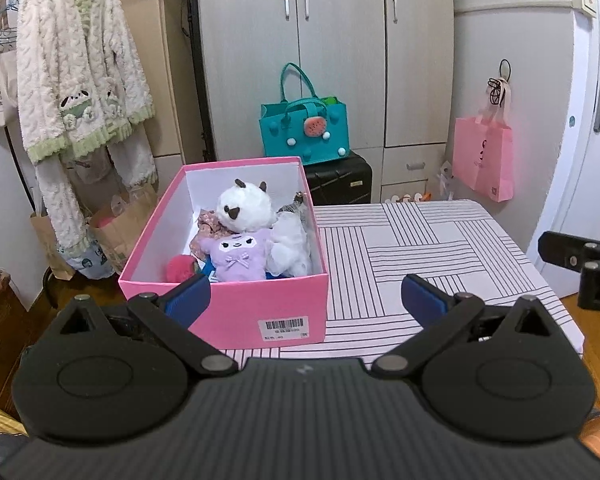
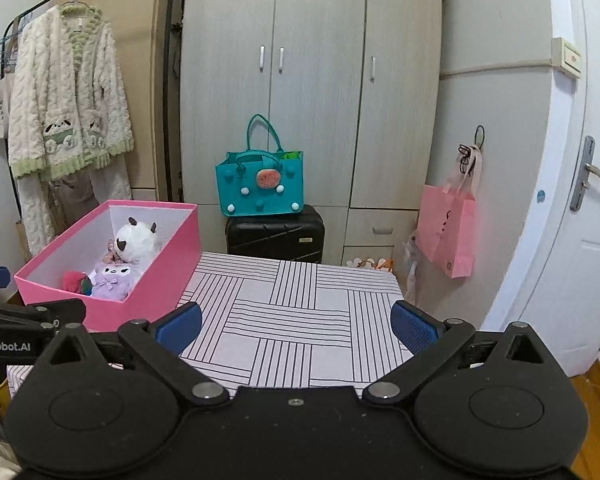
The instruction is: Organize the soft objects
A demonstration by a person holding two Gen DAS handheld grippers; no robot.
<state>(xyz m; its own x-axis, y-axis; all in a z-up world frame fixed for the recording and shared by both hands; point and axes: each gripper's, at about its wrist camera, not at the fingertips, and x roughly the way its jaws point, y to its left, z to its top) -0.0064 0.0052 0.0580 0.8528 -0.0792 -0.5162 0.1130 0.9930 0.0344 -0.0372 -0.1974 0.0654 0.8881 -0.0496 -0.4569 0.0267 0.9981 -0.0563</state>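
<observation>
The box (image 1: 236,312) of soft toys (image 1: 242,240) sits on the bench's (image 1: 420,240) left side, long axis running away, straight ahead of the left tool (image 1: 306,296) and nearer it than the right tool (image 2: 296,324), both spread apart and empty.

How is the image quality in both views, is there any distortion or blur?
Left wrist view: sharp, evenly lit, but fisheye bends the wardrobe edges; pink box stays clear. Right wrist view: same barrel bending at the door, dark corners, no visible motion blur.
</observation>
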